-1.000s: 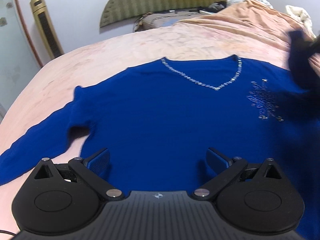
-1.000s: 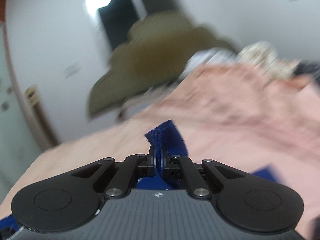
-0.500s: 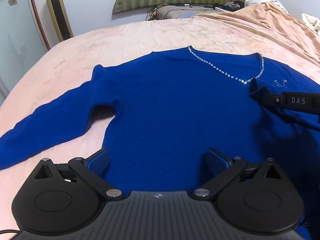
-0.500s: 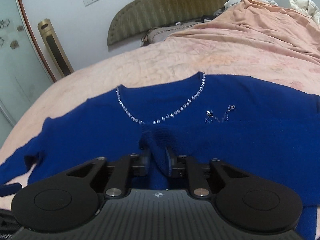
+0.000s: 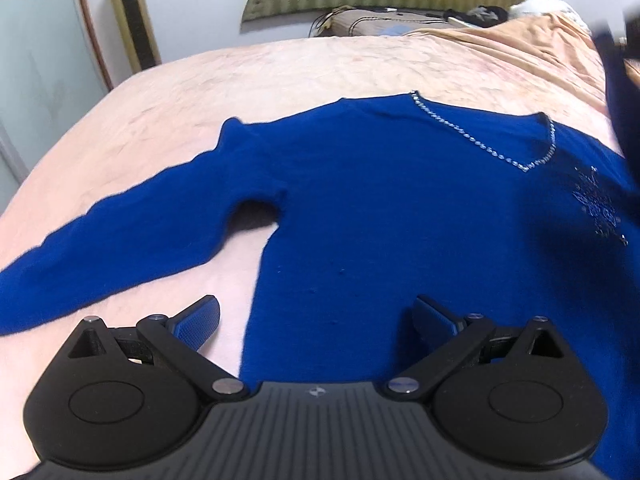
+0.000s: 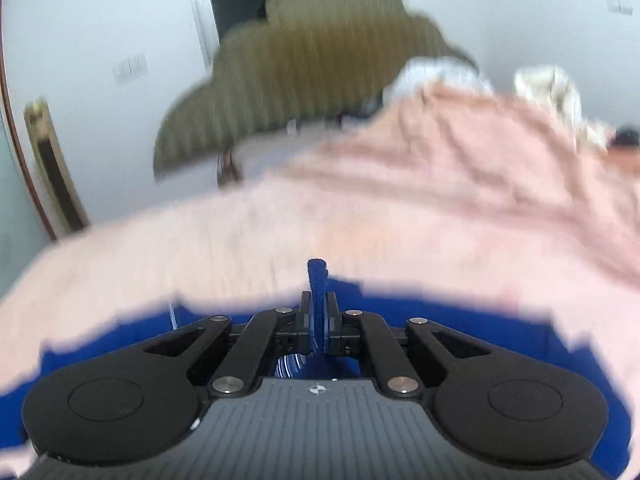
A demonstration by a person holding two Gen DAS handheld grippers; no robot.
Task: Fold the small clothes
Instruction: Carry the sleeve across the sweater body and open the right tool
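1. Since half a second ago: right claw (image 6: 318,312) has swung up off the sweater's chest, where it sat by the neckline, and now faces the headboard; its view is smeared. Its jaws have just closed further, with blue fabric between them. In the left wrist view the sweater has slid rightward, so the sleeve fills more of the left side.
2. Left claw (image 5: 316,316): jaws spread wide, nothing between the pads. It hangs over the near side edge of the sweater (image 5: 400,216); left pad (image 5: 198,322) is over bare bed cover, right pad over blue knit. Whether either pad touches what is below it, cannot tell.
3. Sweater: spread flat on the pink bed cover (image 5: 160,120), front up, hem end nearest the left claw. One long sleeve (image 5: 120,240) runs out to the left edge of that view, lying flat.
4. Beaded V-neckline (image 5: 524,168) sits up and right of the left claw, well apart from it. Beaded motif (image 5: 596,204) lies further right, near the frame edge.
5. Far right of the left view: a dark blue blurred shape (image 5: 618,80) hangs from the upper corner; cannot tell for sure what it is.
6. Right claw: pinched nearly closed on a narrow fold of the sweater's fabric (image 6: 318,280), which sticks up past the fingertips. More blue cloth spreads below and to both sides of it.
7. Olive headboard (image 6: 304,72) stands behind the bed.
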